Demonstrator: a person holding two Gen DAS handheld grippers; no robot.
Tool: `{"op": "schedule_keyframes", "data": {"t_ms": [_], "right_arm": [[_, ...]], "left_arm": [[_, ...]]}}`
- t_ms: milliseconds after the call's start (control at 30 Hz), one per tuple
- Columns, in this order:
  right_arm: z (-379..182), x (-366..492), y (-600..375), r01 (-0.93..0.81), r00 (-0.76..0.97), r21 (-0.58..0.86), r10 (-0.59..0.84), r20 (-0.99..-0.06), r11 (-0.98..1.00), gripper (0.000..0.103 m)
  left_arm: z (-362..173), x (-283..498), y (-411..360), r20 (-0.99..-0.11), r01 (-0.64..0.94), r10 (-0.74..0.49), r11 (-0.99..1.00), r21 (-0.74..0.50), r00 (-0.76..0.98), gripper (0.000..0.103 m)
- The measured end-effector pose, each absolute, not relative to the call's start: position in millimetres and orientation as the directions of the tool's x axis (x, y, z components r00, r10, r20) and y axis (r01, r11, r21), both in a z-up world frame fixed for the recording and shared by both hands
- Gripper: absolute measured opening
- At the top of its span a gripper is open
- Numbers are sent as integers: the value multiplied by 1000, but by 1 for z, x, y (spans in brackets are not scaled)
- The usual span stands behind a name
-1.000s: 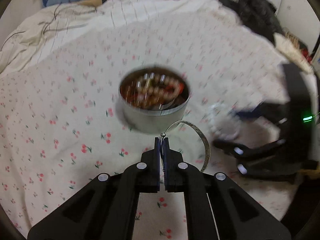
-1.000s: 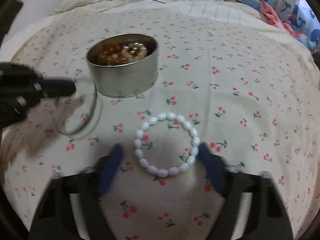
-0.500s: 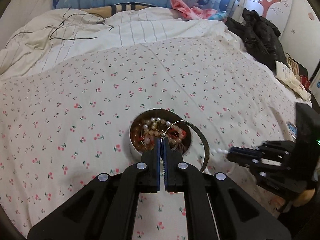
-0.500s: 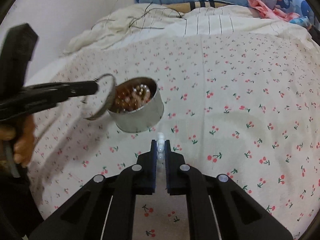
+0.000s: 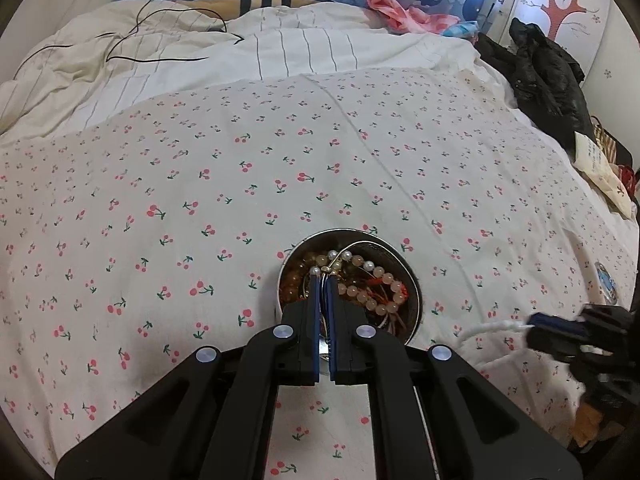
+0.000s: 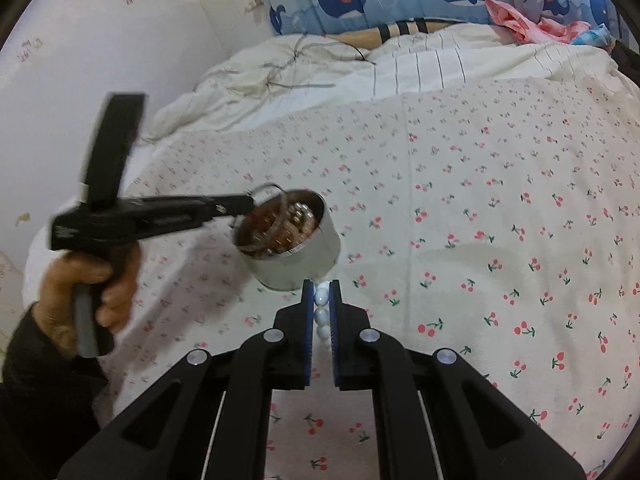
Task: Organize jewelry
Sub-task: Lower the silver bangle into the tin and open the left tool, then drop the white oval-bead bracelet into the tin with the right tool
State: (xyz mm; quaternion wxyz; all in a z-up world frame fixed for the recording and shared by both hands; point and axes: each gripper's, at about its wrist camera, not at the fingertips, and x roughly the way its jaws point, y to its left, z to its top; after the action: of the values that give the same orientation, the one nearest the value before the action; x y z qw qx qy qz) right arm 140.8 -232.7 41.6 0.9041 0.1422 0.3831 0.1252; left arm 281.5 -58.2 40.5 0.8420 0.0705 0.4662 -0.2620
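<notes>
In the left wrist view the left gripper (image 5: 323,280) hangs over the round metal tin (image 5: 412,280) on the cherry-print sheet (image 5: 200,200); its jaws are pressed together on a thin silver bangle (image 5: 374,245), whose hoop arcs over the tin's far and right rim; beaded bracelets (image 5: 372,292) fill the tin; at the right edge the right gripper (image 5: 532,322) is blurred, with a white bead bracelet (image 5: 486,328) trailing from its tip above the sheet.

In the right wrist view the right gripper (image 6: 321,292) pinches that white bracelet (image 6: 321,300) between its pads, just near of the tin (image 6: 304,256); to the left, a hand (image 6: 96,284) in a dark sleeve grips the left gripper (image 6: 246,204), its tip at the tin's left rim with the bangle (image 6: 276,216) tilted over the opening; the sheet (image 6: 480,220) runs far to a striped duvet (image 6: 420,64).
</notes>
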Motion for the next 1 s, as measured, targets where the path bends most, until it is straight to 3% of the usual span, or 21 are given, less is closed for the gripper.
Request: {"op": "schedule_keyframes", "data": {"t_ms": [200, 533, 867, 933, 1000], "right_arm": [[65, 132, -236, -150, 724, 391, 370, -582, 908, 8], [75, 142, -226, -176, 722, 400, 395, -568, 899, 8], [84, 204, -195, -252, 661, 554, 559, -500, 793, 8], [73, 220, -193, -230, 644, 568, 561, -520, 790, 9], [55, 237, -189, -174, 617, 524, 507, -602, 834, 9]], "left_arm": [[29, 287, -64, -845, 503, -334, 859, -92, 416, 4], [42, 283, -51, -836, 486, -344, 867, -108, 428, 5], [58, 285, -15, -816, 414, -351, 897, -154, 459, 11], [60, 284, -13, -814, 409, -349, 900, -153, 465, 14], [60, 283, -13, -813, 410, -347, 900, -149, 467, 15]]}}
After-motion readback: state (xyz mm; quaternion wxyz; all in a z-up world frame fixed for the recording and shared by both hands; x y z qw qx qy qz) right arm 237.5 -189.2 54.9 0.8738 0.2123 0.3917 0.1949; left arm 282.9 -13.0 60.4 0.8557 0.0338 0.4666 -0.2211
